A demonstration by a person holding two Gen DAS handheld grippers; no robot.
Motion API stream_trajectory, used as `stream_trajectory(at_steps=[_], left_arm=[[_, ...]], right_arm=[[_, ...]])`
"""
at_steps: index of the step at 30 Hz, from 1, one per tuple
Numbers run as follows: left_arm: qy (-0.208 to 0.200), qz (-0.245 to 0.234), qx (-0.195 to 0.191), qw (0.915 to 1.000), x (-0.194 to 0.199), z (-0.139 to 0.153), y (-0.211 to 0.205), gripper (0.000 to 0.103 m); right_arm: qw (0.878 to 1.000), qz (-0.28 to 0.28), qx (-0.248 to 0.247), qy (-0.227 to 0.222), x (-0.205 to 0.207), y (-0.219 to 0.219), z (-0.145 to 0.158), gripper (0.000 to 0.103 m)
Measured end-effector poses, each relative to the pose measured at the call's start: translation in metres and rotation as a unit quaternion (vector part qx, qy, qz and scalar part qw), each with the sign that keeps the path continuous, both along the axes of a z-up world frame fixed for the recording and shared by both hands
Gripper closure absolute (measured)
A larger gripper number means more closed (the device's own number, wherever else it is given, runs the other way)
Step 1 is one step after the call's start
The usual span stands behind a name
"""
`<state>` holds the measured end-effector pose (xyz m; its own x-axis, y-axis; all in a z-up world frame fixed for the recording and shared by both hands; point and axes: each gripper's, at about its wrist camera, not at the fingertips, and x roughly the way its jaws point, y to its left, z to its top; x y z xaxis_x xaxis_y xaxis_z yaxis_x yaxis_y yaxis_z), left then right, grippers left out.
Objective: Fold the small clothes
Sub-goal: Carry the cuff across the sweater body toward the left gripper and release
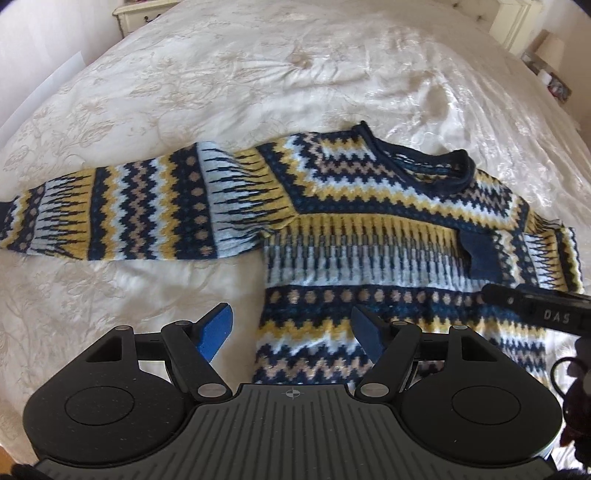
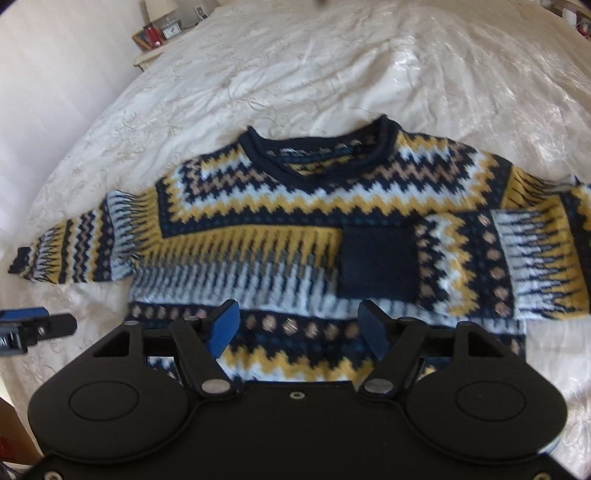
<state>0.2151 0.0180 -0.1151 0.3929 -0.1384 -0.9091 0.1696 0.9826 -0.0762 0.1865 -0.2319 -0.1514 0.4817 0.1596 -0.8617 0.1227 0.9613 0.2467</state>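
A knitted sweater [image 1: 369, 236] in navy, yellow, white and tan zigzags lies front-up on a cream bedspread [image 1: 258, 74]. Its left sleeve [image 1: 122, 214] lies stretched out to the side. Its right sleeve [image 2: 480, 258] is folded in across the chest, with the navy cuff [image 2: 376, 262] on the body. My left gripper [image 1: 291, 332] is open and empty above the sweater's lower left edge. My right gripper [image 2: 297, 326] is open and empty above the lower middle of the sweater [image 2: 295, 229]. The right gripper's finger [image 1: 535, 306] shows in the left wrist view.
The bedspread [image 2: 332, 66] stretches far beyond the collar. A bedside table [image 2: 155, 37] with a red item and a clock stands at the far corner. A cream nightstand [image 1: 136, 11] stands beyond the bed. The left gripper's fingertip [image 2: 37, 325] shows at the left.
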Motion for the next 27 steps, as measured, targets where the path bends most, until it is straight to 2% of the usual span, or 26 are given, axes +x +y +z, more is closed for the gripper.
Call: stream_trajectory(at_steps=[5,7,12,18,23,27], left_arm=[[-0.013,-0.053,-0.015,0.9984,0.005,-0.008,-0.052,0.033],[-0.015,-0.072,-0.022,0.9970,0.008,-0.012,-0.074,0.033],[-0.016,-0.121,-0.028,0.9922,0.019,-0.028,-0.124,0.033],[0.004,-0.144,-0.039,0.9889,0.034,-0.052,-0.163,0.033],[0.025,-0.157,-0.031,0.9867,0.047,-0.077,-0.187,0.033],[0.039,-0.162,-0.032,0.9855,0.054,-0.094,-0.199,0.034]], right_arm=[[0.999,-0.028,-0.031,0.007,-0.029,-0.032,-0.012,0.024],[0.999,-0.034,-0.040,0.008,-0.037,-0.042,-0.018,0.019],[0.998,-0.024,-0.055,0.019,-0.048,-0.053,-0.037,0.016],[0.998,-0.010,-0.057,0.031,-0.053,-0.054,-0.062,0.010],[0.998,0.003,-0.053,0.019,-0.058,-0.052,-0.073,0.001],[0.998,0.009,-0.053,0.009,-0.061,-0.052,-0.077,0.000]])
